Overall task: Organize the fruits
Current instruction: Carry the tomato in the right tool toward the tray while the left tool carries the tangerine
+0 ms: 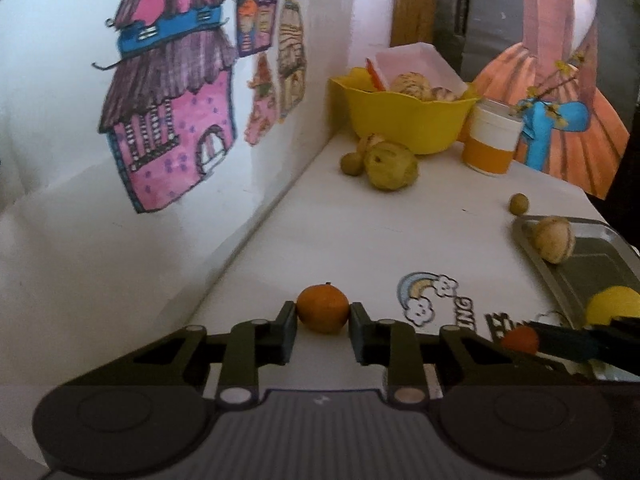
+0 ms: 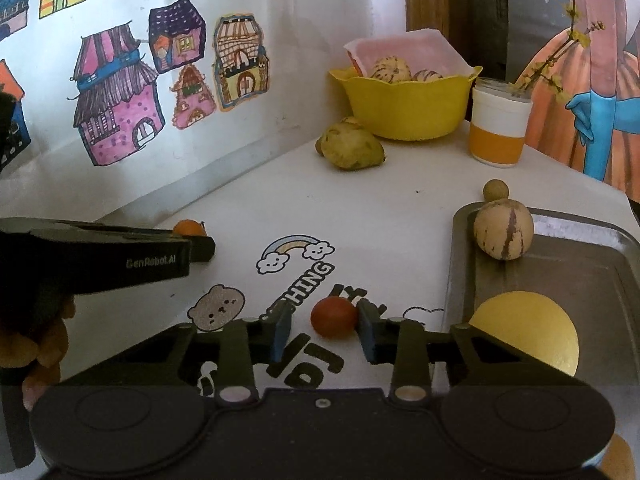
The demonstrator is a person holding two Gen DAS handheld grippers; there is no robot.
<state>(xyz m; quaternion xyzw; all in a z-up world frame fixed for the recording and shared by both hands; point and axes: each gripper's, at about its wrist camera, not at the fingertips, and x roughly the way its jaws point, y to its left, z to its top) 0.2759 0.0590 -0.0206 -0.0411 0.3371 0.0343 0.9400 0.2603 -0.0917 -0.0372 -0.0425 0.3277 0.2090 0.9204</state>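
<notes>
The left gripper (image 1: 323, 316) has its jaws set on either side of the orange (image 1: 322, 309), which sits on the table (image 1: 360, 220) near the wall; both jaw tips look to be touching its flanks, so the jaws are closed on the orange, though whether it is lifted off the table yet cannot be told. The right gripper (image 2: 324, 330) straddles a red fruit (image 2: 334, 317) lying on the printed part of the table; its right jaw is against the fruit while a gap shows at the left jaw, so these jaws are spread, not yet pinching. Both fruits are round, with no long axis to line up with, and each lies straight ahead between its own jaws. What the coming move seems to turn on is the tray (image 2: 560, 236): it lies to the right, just beside the right gripper and well apart from the left one, so the red fruit has the shorter trip and the orange must cross the table. A striped fruit (image 2: 503, 229) and a yellow ball (image 2: 532, 332) already rest on the tray, leaving bare metal between them. A yellow bowl (image 2: 408, 108) and a green fruit (image 2: 352, 148) stand at the far end.
</notes>
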